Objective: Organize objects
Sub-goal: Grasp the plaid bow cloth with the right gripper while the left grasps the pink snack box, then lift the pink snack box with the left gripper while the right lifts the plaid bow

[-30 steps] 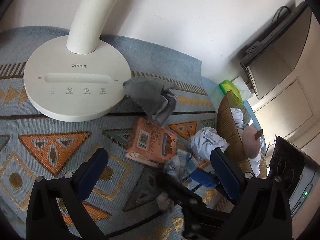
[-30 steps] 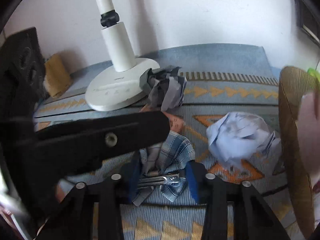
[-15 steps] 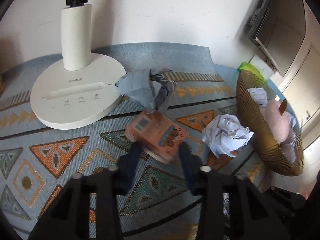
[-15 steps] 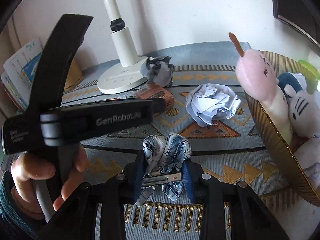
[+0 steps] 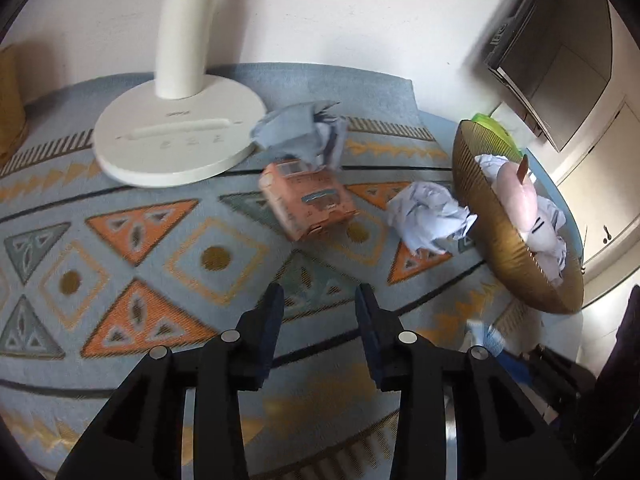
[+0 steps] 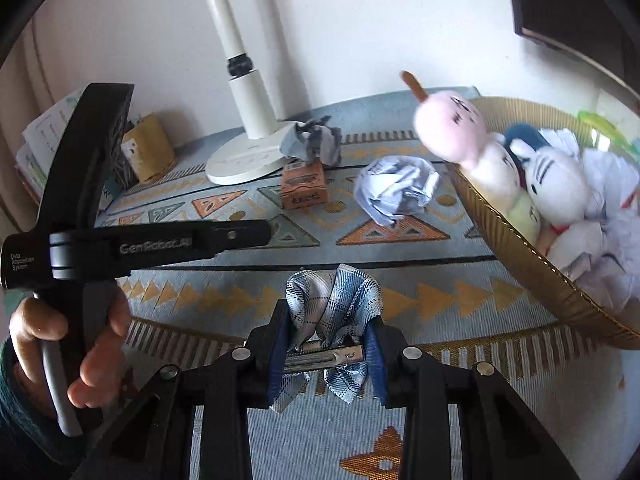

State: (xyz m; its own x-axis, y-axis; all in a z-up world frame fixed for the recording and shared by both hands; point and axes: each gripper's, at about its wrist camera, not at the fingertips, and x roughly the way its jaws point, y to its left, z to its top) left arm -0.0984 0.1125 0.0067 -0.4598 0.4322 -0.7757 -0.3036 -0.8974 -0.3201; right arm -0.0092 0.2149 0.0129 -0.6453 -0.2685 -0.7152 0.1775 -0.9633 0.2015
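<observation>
1. Since half a second ago, the left gripper [image 5: 319, 300] has pulled back from the orange box [image 5: 307, 199], which sat right at its fingertips then and now lies well ahead of them on the patterned cloth [image 5: 120, 248] covering the desk.
2. Its jaws stand apart with nothing between them, hovering over the cloth; in the right wrist view the same gripper [image 6: 256, 233] reaches in from the left, held by the person's left hand [image 6: 60, 344].
3. The right gripper [image 6: 327, 336] is clenched on a blue plaid bow [image 6: 334, 300] with a metal clip across its back, lifted a little higher above the cloth than before and close to the basket.
4. The woven basket [image 6: 520, 256] sits to the right and holds a pink plush toy [image 6: 452, 126], a white plush toy [image 6: 556, 176] and crumpled paper.
5. A white paper ball [image 6: 396, 192] lies on the cloth just beside the basket rim.
6. A grey paper ball [image 6: 314, 144] rests against the round base of the white lamp [image 6: 248, 152], touching the far side of the orange box.
7. A brown packet [image 6: 150, 152] leans against the wall at the far left.
</observation>
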